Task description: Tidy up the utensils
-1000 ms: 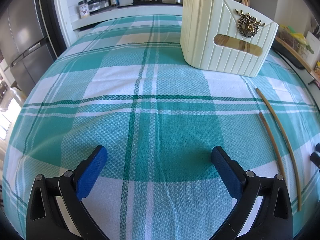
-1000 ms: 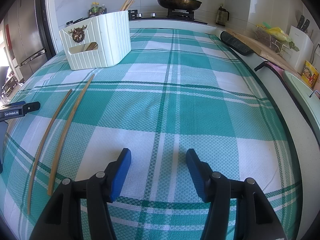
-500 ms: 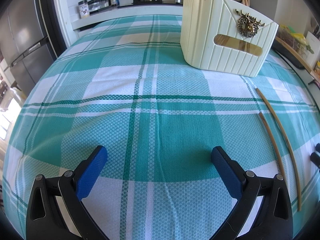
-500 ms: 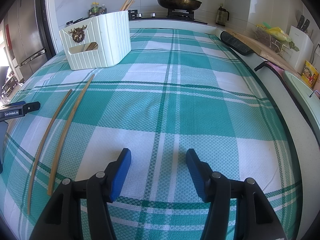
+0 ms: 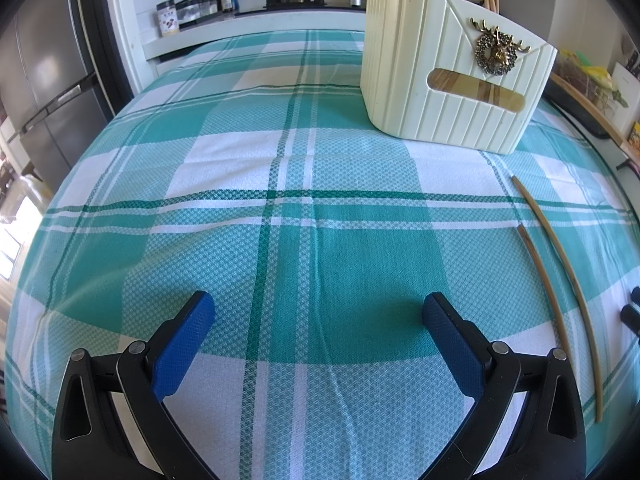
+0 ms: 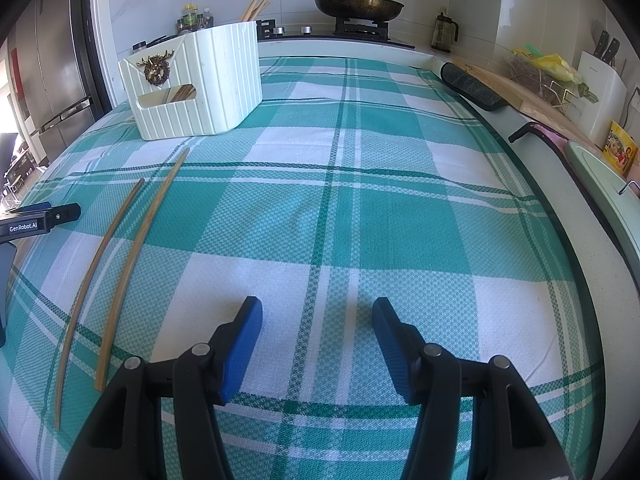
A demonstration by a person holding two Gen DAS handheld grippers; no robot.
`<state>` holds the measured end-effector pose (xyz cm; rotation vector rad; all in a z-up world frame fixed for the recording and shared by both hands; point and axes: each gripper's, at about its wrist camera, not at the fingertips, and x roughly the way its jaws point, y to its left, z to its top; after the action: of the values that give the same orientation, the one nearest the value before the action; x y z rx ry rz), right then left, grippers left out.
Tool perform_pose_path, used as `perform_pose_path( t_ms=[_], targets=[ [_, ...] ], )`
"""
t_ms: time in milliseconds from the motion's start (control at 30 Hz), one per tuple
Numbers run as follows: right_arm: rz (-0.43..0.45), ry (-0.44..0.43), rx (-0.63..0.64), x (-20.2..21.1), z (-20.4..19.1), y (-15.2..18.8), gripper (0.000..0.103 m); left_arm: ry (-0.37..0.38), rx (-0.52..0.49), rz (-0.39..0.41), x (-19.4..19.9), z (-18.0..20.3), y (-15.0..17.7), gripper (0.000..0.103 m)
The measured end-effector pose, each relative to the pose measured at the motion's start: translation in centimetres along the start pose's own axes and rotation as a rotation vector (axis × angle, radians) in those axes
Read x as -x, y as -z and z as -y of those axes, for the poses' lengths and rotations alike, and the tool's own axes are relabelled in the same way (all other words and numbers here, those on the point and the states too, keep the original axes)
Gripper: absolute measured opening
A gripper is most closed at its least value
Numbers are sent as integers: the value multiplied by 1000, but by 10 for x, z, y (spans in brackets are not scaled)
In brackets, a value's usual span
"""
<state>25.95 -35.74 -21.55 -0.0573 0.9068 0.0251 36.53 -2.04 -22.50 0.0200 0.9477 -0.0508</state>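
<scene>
Between my fingers, only cloth: left gripper [image 5: 318,316] and right gripper [image 6: 316,322] both hang released, holding nothing.

Between the two grippers lie the chopsticks [image 6: 120,264], side by side on the cloth [image 5: 280,184], tips pointing toward the cream box [image 5: 452,80] beyond. I judge that is where they belong, since more sticks already stand up from it.

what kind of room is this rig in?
Most likely a home kitchen: a lidded pan sits on a gas hob, a knife block stands on the counter, and a tall fridge is alongside.
</scene>
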Motion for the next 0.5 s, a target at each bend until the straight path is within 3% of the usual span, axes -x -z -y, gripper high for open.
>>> perform_pose_path(
  t_ms=[233,333,433,500],
  targets=[
    [-7,-15,-29,3,-1,-6,58,0,0,0,0,0,0,103],
    [0,-137,-47,11,-17,-17,58,0,0,0,0,0,0,103],
    [-20,-233,19,9,-47,-29,58,0,0,0,0,0,0,103],
    [-37,-256,65,4,-64,-34,58,1,1,0,0,0,0,103]
  ],
)
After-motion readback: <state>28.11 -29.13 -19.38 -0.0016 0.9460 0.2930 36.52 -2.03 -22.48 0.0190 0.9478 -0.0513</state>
